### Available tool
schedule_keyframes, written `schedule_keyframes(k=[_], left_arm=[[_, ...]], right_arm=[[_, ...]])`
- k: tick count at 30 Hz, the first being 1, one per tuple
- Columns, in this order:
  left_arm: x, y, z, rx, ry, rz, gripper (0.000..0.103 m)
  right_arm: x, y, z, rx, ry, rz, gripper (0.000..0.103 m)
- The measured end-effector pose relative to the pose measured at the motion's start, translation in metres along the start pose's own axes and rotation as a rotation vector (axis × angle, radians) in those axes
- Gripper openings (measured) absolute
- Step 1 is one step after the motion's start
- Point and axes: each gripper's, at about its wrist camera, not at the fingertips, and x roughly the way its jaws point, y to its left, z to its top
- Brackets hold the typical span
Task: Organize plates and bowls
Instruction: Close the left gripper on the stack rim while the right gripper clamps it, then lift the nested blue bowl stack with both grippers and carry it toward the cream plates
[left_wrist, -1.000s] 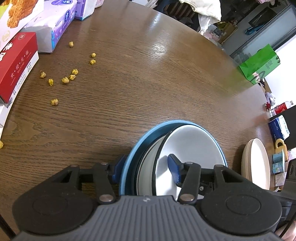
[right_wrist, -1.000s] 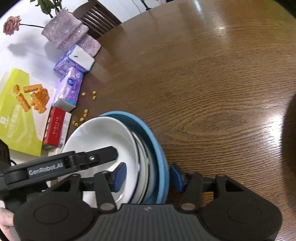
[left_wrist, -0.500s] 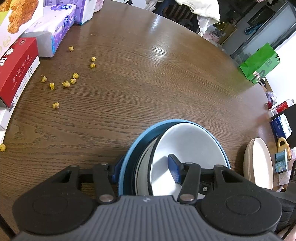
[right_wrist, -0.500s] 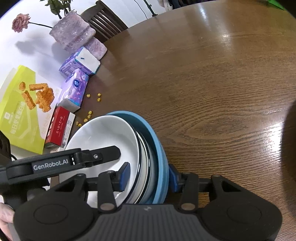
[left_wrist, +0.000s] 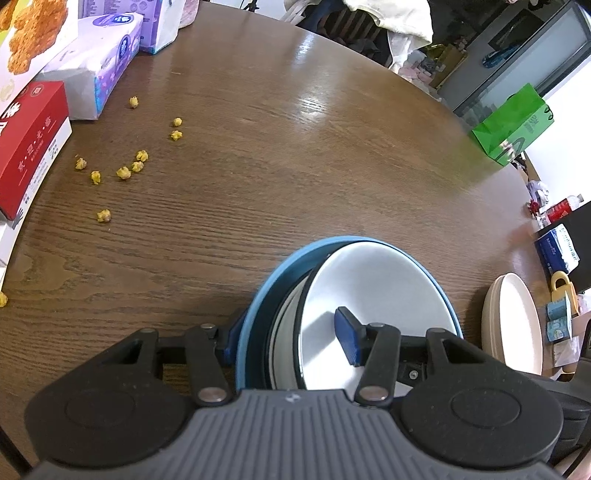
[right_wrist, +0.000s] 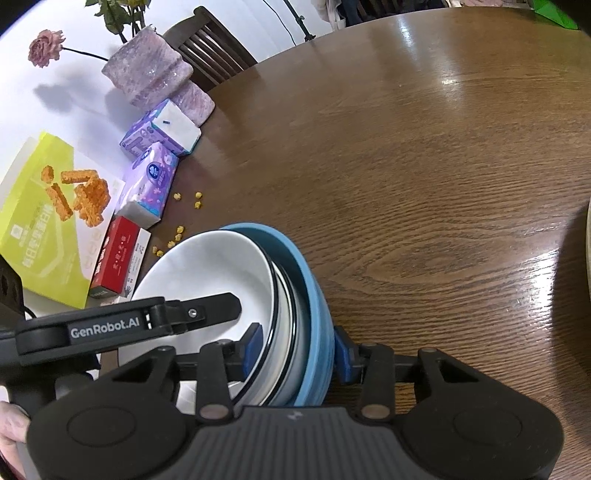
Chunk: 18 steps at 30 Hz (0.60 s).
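Observation:
A stack of dishes sits low in both views: a blue bowl (left_wrist: 255, 295) (right_wrist: 314, 288) on the outside, with white bowls (left_wrist: 376, 280) (right_wrist: 214, 269) nested in it. My left gripper (left_wrist: 290, 341) is shut on the stack's rim, one pad outside the blue wall and the other inside the top white bowl. My right gripper (right_wrist: 297, 350) clamps the opposite rim the same way, its jaws drawn in until both pads press on it. One of the left gripper's fingers (right_wrist: 207, 312) reaches over the white bowl. I cannot tell whether the stack is off the table.
Cream plates (left_wrist: 513, 321) are stacked at the round wooden table's right edge. Yellow crumbs (left_wrist: 123, 171), a red box (left_wrist: 33, 144) and tissue packs (left_wrist: 103, 74) lie at the left, near a pink vase (right_wrist: 147, 74) and a yellow-green box (right_wrist: 44, 206). A green bag (left_wrist: 513, 125) stands beyond the table.
The right gripper's jaws have narrowed onto the stack's rim. The left gripper's hold looks the same. Both views have shifted a little over the table.

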Motion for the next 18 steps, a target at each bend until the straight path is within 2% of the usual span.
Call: schedule_keyframes(k=[18], left_arm=[[-0.012, -0.021, 0.007, 0.016, -0.025, -0.008, 0.051]], right_arm=[[-0.022, -0.007, 0.004, 0.007, -0.03, 0.011, 0.04]])
